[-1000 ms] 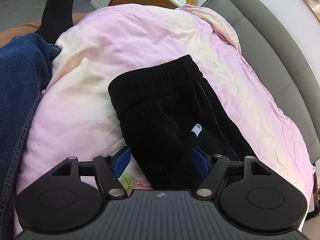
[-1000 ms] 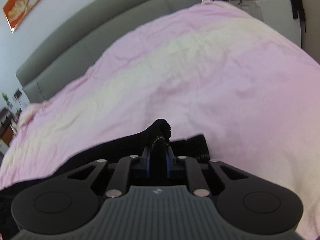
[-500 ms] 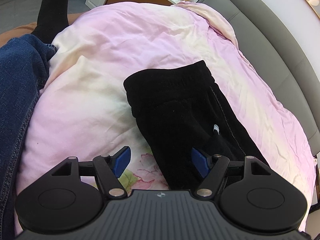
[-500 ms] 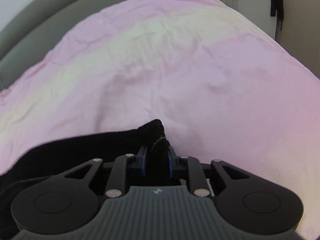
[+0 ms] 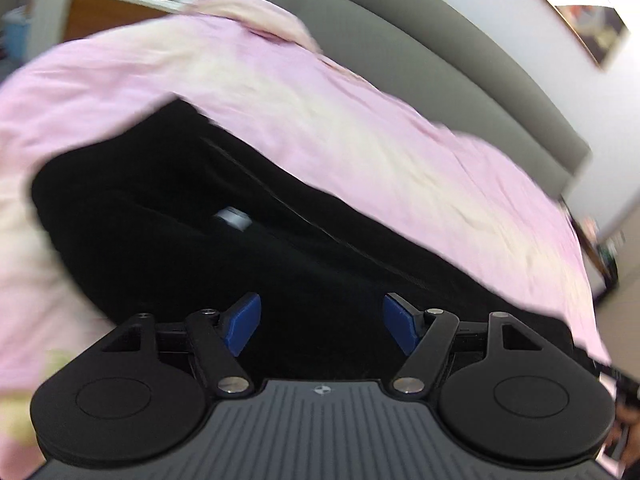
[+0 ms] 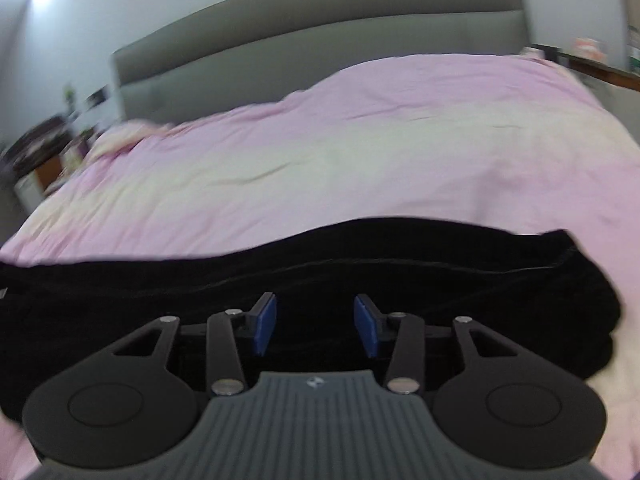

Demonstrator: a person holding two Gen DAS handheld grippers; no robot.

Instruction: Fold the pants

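Bed: pink and cream duvet (image 5: pixel 360 128) fills most of both views, rumpled, paler band down its middle. Same duvet (image 6: pixel 360 140) in the right wrist view, running back to 12 o'clock.

Grey padded headboard (image 6: pixel 320 28) behind it, at 12 o'clock in the right wrist view; in the left wrist view the headboard (image 5: pixel 440 52) sweeps from 12 toward 3 o'clock.

Black pants (image 5: pixel 180 232) lie flat on the duvet. Left wrist view: a long dark mass from 9 o'clock across the centre toward 4 o'clock, a seam line along its length. Right wrist view: pants (image 6: pixel 280 280) as a wide band from 9 to 3 o'clock, one rounded end at 3 o'clock.

Left gripper (image 5: pixel 321 324): jaws spread wide, nothing between them, blue pads (image 5: pixel 242 326) over the black cloth. Contact with the cloth cannot be told; view blurred.

Right gripper (image 6: pixel 315 326): released, jaws apart with a clear gap, blue pads (image 6: pixel 265 324) just over the pants.

Framed picture (image 5: pixel 580 12) on the wall at 1 o'clock, left wrist view.

Small white tag (image 5: pixel 233 216) on the pants, left of centre.
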